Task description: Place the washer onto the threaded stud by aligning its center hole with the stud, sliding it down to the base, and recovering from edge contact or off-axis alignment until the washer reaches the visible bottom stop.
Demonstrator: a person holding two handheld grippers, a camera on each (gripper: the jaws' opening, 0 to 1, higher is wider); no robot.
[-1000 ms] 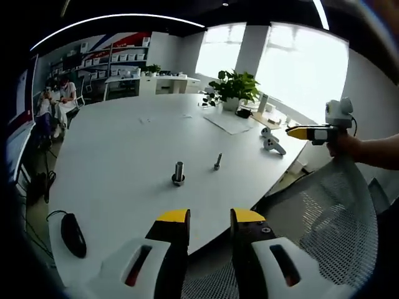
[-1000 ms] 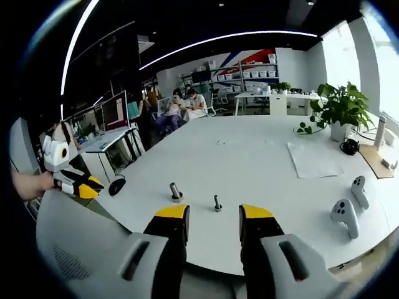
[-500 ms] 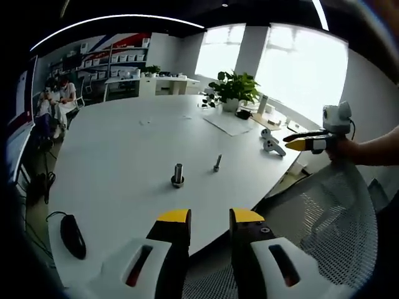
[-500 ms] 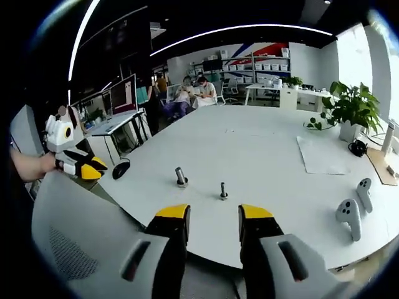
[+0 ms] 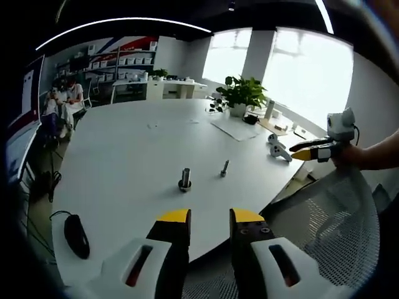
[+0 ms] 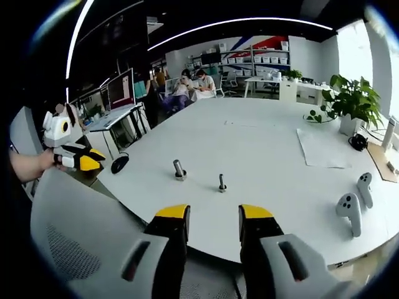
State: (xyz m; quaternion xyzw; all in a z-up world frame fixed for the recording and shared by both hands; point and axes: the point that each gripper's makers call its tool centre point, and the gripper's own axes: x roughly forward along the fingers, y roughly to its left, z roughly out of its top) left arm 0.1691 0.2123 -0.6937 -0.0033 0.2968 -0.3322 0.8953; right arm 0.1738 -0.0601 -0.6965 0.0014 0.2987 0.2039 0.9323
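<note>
short grey metal threaded stud (image 5: 224, 168) standing upright mid-way on the big white counter (image 5: 124, 162), stubby dark metal post (image 5: 185, 179) sitting just beside it, washer too tiny to spot, left gripper (image 5: 209, 218) and right gripper (image 6: 212, 213) both hanging back over the near edge, jaws parted, holding nothing

Daylight pours in from the big windows (image 5: 293, 68) at the upper right of my left gripper view, blown out to white, and it leaves the white table (image 5: 124, 156) bright and evenly lit with only faint shadows. A thin curved ceiling light strip (image 6: 243, 25) glows across the dark top of my right gripper view, where the ceiling is nearly black. Both views bend hard toward the edges, and my own jaws at the bottom look soft and slightly blurred.
</note>
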